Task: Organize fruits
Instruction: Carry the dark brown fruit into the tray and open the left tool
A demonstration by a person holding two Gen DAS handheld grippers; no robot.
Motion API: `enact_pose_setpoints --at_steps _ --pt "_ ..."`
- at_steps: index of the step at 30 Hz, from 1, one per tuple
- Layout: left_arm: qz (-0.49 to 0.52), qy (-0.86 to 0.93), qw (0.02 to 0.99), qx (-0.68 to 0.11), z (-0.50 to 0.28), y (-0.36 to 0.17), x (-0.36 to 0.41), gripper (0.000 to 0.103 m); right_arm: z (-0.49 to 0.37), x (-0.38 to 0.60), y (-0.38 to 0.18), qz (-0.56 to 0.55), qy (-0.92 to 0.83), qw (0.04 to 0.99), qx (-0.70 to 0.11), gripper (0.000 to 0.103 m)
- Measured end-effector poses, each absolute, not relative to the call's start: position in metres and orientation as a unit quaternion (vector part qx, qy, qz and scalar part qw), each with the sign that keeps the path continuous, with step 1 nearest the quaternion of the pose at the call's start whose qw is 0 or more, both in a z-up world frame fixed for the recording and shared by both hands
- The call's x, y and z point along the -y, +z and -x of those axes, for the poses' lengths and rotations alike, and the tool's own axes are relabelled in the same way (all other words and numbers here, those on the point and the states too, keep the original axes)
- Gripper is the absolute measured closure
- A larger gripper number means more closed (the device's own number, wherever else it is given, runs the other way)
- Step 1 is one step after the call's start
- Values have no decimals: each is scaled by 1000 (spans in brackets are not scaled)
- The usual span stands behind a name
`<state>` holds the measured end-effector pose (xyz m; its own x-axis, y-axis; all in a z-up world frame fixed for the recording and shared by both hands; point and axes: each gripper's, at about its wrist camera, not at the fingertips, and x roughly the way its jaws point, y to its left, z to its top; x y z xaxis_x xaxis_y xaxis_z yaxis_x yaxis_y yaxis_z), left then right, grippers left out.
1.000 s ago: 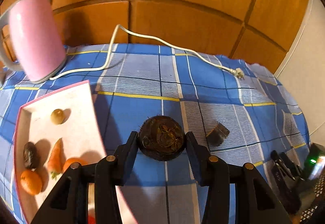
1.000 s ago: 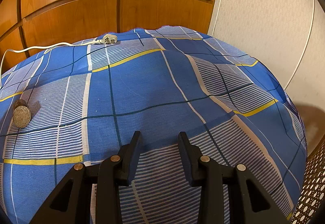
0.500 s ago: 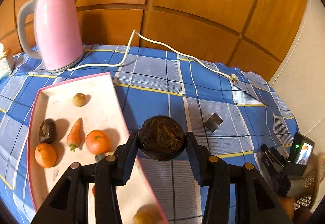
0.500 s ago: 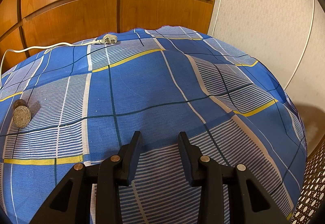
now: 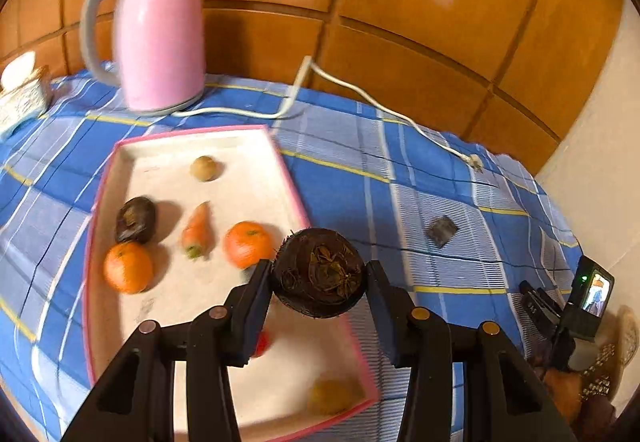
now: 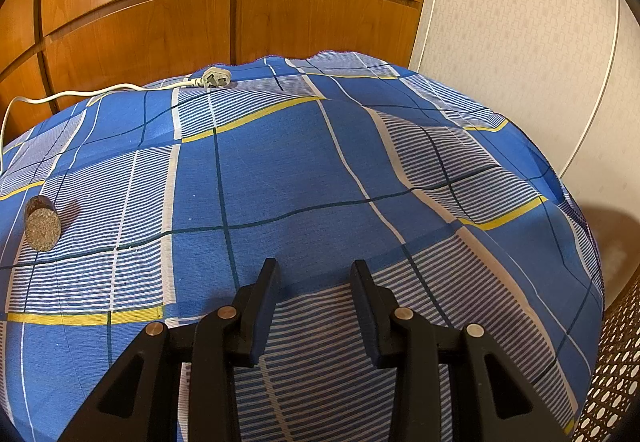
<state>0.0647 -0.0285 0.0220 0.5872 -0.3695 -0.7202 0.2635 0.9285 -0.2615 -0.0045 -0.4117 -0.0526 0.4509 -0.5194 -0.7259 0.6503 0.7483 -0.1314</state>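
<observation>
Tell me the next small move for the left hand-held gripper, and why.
Probably carry it a little further left, over bare tray floor, then lower. The left hand-held gripper is shut on the dark round fruit, which seems to hang over the tray's right rim, beside an orange; releasing here risks it landing on the rim.

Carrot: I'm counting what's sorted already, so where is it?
In the left wrist view, the carrot lies in the pink-rimmed tray, between two oranges, right of a dark fruit.
</observation>
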Motion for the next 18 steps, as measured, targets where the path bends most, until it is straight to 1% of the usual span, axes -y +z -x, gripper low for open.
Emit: enact_pose_setpoints --at_steps 10,18 --pt "110 -102 892 -427 -67 3 -58 56 4 411 -53 -81 -345 847 -395 66" --pt "112 -93 900 -410 -93 12 -65 56 4 412 -53 -80 -345 847 -395 66"
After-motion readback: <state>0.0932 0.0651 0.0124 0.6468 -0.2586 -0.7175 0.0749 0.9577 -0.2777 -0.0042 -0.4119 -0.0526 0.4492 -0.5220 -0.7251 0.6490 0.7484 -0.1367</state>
